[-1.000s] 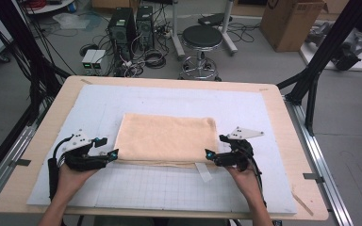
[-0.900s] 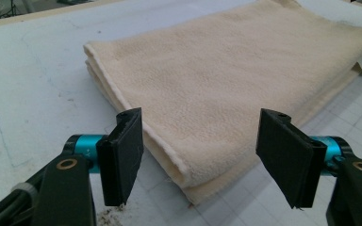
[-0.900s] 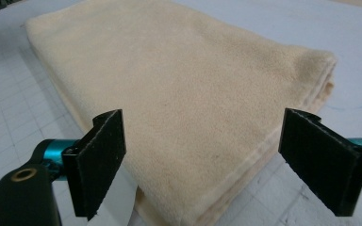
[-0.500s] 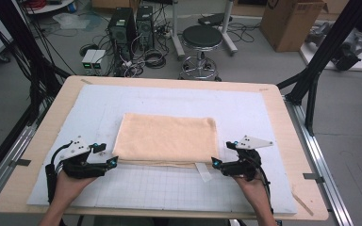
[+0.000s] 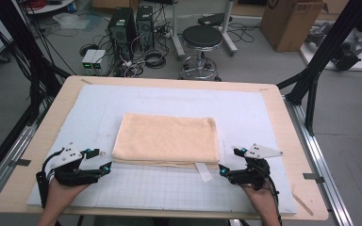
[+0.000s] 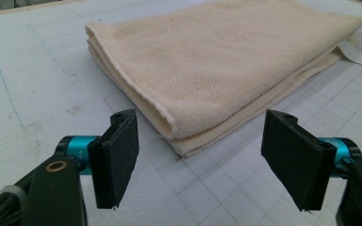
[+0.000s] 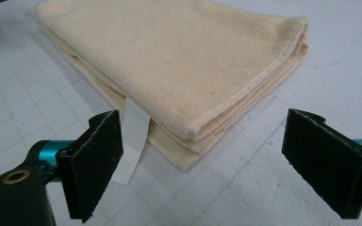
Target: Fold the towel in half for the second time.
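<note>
1. The folded towel is lying flat near the middle of the white gridded mat, squared into a neat rectangle of several layers; the folding is looking finished, and I am judging that little is remaining beyond drawing the hands away

2. The left gripper is sitting just off the towel's near left corner with its jaws spread wide and nothing between them, having just been opening; the right gripper is sitting just off the near right corner, jaws likewise spread and empty

3. The towel is showing a soft, nubbly pale-peach terry with stitched hems and rounded folds stacking at each near corner; a white care label is sticking out from under its near edge, lying flat on the mat

4. The mat is looking smooth, scuffed and faintly lined, resting on a pale wooden table; the pads are appearing as flat, matte black blocks
</note>
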